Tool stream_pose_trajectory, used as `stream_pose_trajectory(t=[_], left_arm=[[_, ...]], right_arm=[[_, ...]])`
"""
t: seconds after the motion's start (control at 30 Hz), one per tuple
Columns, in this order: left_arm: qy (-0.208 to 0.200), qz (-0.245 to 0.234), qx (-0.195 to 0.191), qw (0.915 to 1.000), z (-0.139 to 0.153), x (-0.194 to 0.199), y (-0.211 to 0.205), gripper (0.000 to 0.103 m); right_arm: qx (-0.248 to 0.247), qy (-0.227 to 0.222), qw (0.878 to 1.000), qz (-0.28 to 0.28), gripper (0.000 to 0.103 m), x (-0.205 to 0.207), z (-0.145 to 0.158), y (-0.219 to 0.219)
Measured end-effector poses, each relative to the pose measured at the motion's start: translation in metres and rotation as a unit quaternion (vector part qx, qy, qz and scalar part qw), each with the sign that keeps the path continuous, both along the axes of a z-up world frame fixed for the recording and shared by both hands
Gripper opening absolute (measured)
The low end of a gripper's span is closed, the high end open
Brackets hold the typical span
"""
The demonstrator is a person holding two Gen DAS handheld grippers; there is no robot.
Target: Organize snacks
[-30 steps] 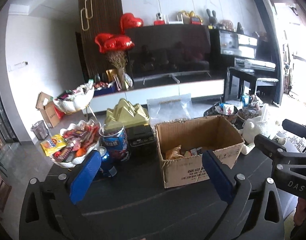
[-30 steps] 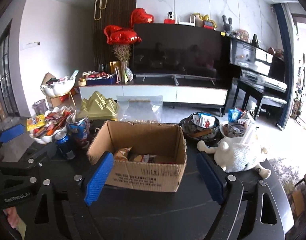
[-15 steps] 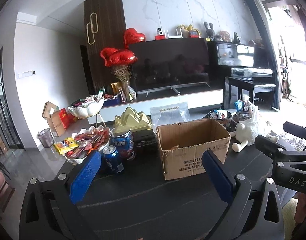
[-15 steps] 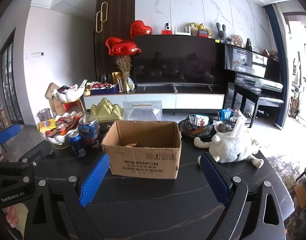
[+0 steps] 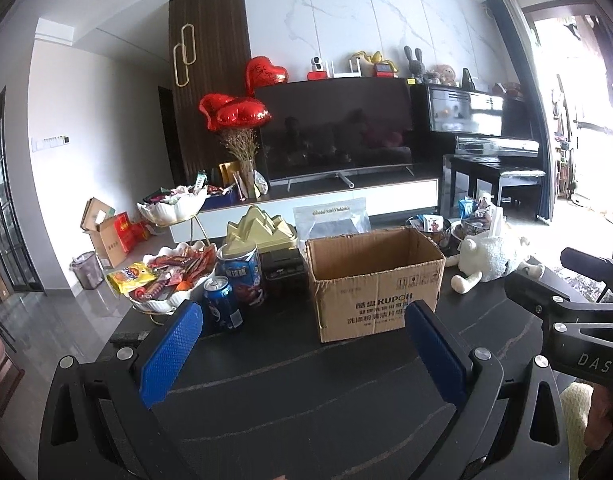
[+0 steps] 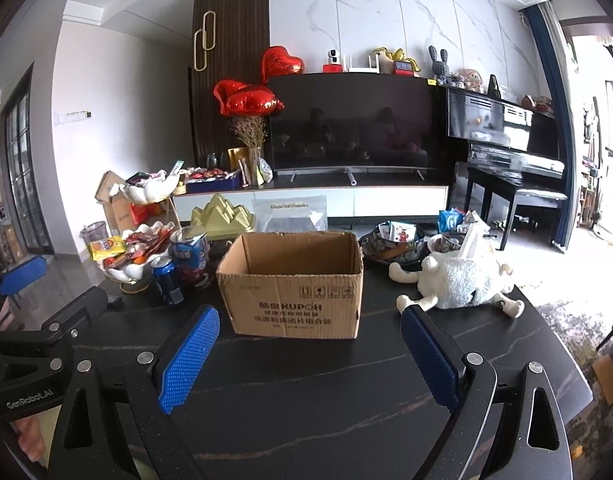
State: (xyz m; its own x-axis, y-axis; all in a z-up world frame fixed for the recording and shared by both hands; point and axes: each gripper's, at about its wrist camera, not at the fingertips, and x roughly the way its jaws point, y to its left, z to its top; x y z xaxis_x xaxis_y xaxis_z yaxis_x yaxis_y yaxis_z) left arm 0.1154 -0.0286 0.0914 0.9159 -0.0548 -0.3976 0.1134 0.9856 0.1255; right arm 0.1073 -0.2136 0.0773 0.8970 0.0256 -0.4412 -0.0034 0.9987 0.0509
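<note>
Grippers, left point(image 5: 302, 346) and right point(image 6: 308, 350), jaws apart, empty, faced box point(image 6: 292, 282). Step judged: pre-pick. Next: left reaches snack bowl point(image 5: 162, 280) at 10 o'clock.

Black plastic frames with silver screws carry blue dimpled fingers point(image 6: 188, 354), lettered "GenRobot.AI" and "DAS".

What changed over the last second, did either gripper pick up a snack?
No. Both views dropped lower and level: the cardboard box now shows its front, its contents hidden behind the wall. The left gripper and right gripper remain open and empty. The blue can, snack bowl and plush sheep stayed put.
</note>
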Motion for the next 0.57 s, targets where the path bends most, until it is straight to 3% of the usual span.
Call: stream_pose_trajectory(t=[0.57], left_arm=[[0.006, 0.006, -0.001, 1.0, -0.004, -0.01, 0.005, 0.103]], right_arm=[[-0.004, 0.006, 1.0, 0.0, 0.093, -0.006, -0.006, 0.004]])
